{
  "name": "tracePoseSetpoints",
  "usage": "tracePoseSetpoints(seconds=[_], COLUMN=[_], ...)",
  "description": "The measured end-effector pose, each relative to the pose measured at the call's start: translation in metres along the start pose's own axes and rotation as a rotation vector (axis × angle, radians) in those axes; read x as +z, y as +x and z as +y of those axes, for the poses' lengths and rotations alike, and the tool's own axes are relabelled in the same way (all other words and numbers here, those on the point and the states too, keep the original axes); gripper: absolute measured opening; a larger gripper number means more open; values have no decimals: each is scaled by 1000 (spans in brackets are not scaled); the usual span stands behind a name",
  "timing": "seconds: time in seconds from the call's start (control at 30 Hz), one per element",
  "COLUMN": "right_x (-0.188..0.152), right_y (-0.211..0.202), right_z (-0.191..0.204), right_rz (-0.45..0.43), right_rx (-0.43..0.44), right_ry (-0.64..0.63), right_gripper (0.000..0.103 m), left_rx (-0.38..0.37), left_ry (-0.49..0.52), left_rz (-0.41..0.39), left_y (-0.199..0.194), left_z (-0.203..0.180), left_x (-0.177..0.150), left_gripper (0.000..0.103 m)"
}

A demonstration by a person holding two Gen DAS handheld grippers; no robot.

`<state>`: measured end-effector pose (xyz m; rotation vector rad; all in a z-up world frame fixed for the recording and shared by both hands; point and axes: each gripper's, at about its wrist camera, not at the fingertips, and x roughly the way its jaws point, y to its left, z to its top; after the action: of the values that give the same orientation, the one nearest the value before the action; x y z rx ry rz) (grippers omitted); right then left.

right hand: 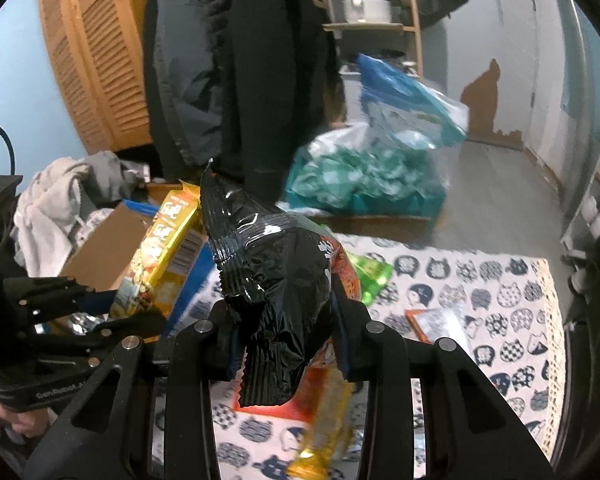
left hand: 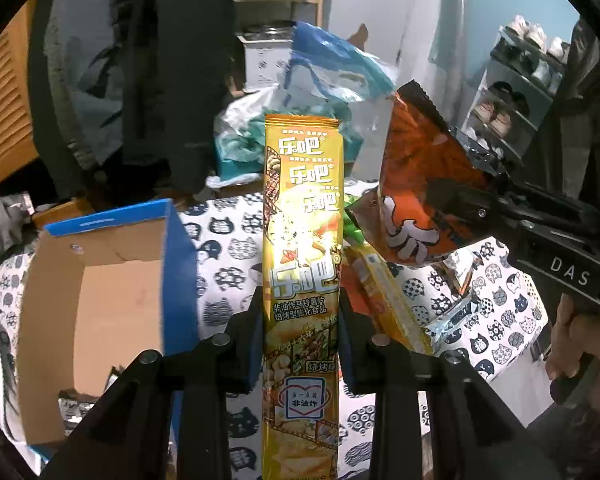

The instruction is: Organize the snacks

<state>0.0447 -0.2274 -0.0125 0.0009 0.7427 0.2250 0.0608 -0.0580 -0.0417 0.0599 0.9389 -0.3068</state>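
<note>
At the left edge of the cat-print cloth [left hand: 228, 240] stands an open cardboard box [left hand: 100, 300] with blue outer walls, its mouth facing up and a few shiny packets at its bottom. Just right of the box, the left gripper [left hand: 300, 320] is clamped on a long yellow chip packet [left hand: 302, 220], held clear of the cloth with its long axis running straight out along the fingers. Further right, the right gripper [right hand: 284, 320] is closed on a black-and-orange snack bag [right hand: 276, 280], which bulges between the pads and also hangs off the cloth. More loose packets (yellow, green, silver) lie on the cloth under and beyond both hands. The box lies to the left of both packets, and the left hand is the nearer; judging from this, the yellow packet would likely go in first, end-on.
</note>
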Motion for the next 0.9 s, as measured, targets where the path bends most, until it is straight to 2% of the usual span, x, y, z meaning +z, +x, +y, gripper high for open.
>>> tracePoseSetpoints(seconds=[0.53, 0.9], right_x=[38, 55], right_y=[15, 33], right_z=[85, 153], right_rz=[-39, -48], right_rx=[124, 198], right_ry=[-75, -155], right_gripper=[34, 34], left_rx=[70, 113], left_ry=[-152, -250], left_rz=[-69, -91], left_y=[-51, -70], left_z=[87, 142], left_x=[-19, -40], left_gripper=[31, 31])
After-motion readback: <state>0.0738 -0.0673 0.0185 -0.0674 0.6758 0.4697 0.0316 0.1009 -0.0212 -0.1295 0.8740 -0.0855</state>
